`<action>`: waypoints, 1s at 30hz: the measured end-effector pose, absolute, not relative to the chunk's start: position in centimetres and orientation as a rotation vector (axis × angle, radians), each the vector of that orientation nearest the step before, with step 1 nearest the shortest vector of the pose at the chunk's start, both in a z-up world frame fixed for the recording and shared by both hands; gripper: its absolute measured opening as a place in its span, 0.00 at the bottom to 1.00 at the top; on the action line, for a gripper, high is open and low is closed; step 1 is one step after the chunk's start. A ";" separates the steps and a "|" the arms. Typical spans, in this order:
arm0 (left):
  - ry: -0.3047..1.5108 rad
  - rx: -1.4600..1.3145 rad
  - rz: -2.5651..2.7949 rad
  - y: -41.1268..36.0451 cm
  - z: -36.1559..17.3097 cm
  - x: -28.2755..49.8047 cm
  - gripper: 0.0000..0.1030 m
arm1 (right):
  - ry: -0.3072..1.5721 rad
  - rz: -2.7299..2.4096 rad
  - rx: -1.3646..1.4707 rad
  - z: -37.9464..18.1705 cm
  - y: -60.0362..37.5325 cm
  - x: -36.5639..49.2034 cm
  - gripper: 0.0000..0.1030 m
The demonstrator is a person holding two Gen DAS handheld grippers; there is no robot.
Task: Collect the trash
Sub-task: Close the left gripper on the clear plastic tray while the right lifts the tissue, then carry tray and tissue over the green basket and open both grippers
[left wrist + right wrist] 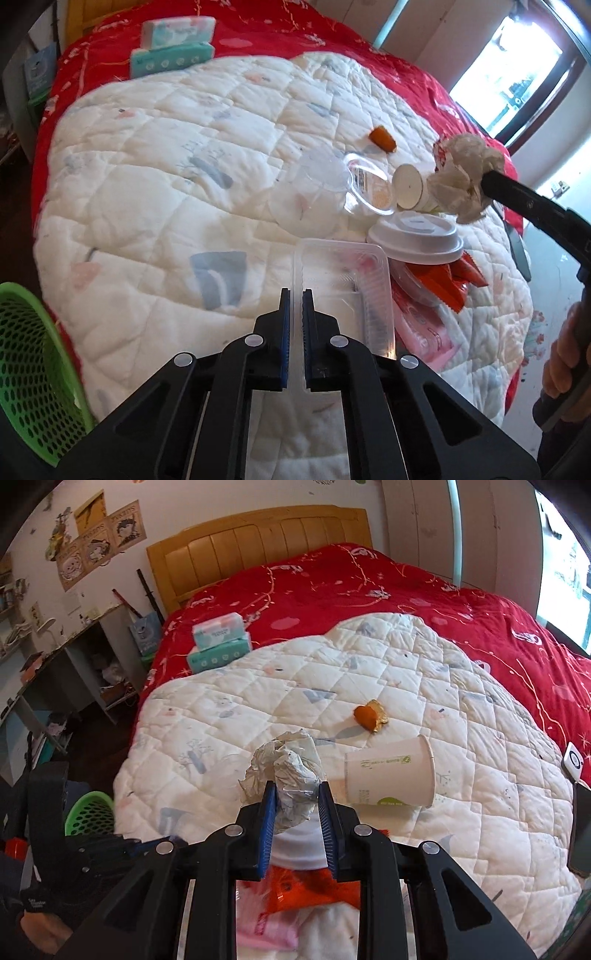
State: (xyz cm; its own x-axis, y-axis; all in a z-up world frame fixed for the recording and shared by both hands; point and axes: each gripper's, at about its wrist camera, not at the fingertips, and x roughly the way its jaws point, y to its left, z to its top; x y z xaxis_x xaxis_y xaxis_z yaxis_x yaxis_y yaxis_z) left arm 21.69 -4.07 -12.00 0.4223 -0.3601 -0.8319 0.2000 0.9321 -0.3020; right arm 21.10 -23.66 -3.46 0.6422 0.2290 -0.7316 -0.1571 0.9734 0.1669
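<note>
My left gripper (295, 295) is shut on the rim of a clear plastic tray (347, 288) at the near edge of the white quilt (166, 166). My right gripper (297, 790) is shut on a crumpled paper wad (291, 771), held above the quilt; the wad also shows in the left wrist view (465, 173). Other trash lies on the quilt: a paper cup (391, 775) on its side, an orange peel (369, 714), a clear plastic cup (314, 184), a white lid (417, 240), an orange wrapper (443, 284) and a pink packet (424, 332).
A green mesh basket (29, 369) stands at the lower left beside the bed; it also shows in the right wrist view (90, 812). Two tissue packs (218, 642) sit on the red bedspread (369, 590). A desk (55, 664) stands left of the bed.
</note>
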 end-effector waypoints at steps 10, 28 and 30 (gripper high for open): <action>0.980 -0.195 -0.261 3.3 -8.2 16.5 0.04 | 0.826 0.313 0.089 -1.8 -18.9 17.0 0.22; 0.947 -0.225 0.129 24.5 -8.6 8.5 0.04 | 0.869 0.567 0.032 -2.2 -2.4 12.2 0.22; 0.960 -0.230 0.156 25.4 -9.3 8.3 0.04 | 0.880 0.592 0.022 -2.4 -0.4 12.0 0.22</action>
